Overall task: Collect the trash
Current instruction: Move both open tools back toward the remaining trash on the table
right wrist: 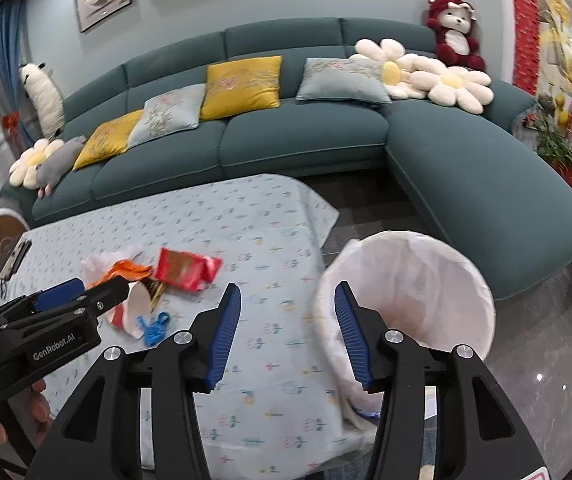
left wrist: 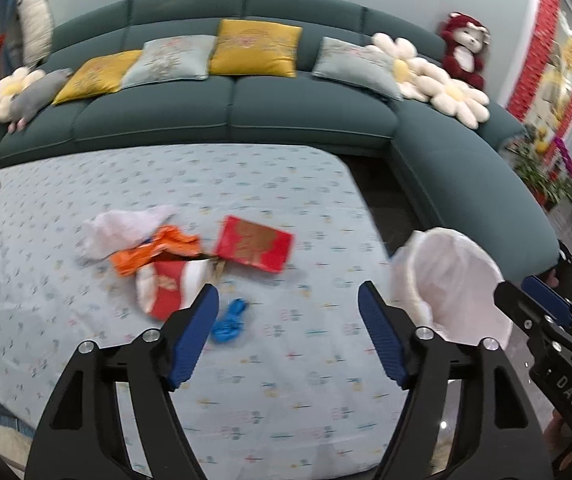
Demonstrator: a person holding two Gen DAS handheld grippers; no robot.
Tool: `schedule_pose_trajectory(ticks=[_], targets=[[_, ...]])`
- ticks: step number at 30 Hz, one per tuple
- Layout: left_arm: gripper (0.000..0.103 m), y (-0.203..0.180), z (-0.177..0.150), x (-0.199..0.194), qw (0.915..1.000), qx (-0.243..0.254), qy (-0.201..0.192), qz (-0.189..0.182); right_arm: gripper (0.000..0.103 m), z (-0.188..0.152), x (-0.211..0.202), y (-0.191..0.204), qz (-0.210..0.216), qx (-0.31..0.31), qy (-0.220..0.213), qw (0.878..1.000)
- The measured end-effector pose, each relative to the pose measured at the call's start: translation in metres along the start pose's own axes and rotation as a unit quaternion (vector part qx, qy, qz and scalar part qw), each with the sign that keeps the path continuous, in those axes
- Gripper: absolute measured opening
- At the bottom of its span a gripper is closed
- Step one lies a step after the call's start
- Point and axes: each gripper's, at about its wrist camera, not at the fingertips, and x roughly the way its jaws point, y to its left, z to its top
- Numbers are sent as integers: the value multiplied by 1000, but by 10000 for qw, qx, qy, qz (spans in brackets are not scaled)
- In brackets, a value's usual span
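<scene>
Trash is lying in a loose cluster on the patterned tablecloth (left wrist: 286,380): a red packet (left wrist: 253,249), an orange wrapper (left wrist: 153,254), a tipped paper cup (left wrist: 167,286), a white tissue (left wrist: 121,229) and a small blue scrap (left wrist: 229,320), with the white-lined bin (right wrist: 406,300) standing just beside the table's edge. Left gripper (left wrist: 288,334) is hovering over the cloth with jaws wide and empty, the blue scrap nearest its left pad, while the right gripper (right wrist: 288,330) is hanging near the bin rim, jaws moderately apart and also empty. For a clean pick, the left jaws are probably best straddling one light piece at a time and closing low against the cloth, since crumpled pieces may slip.
</scene>
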Motion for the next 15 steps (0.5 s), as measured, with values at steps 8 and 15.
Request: schedule_pose_trajectory(ticks=[8, 15], targets=[[80, 59, -12, 8, 9983, -370, 70, 452, 52, -12, 23, 52, 226, -346, 292, 9987], [84, 99, -16, 32, 9962, -527, 276, 643, 52, -25, 65, 94, 437, -566, 703, 9950]])
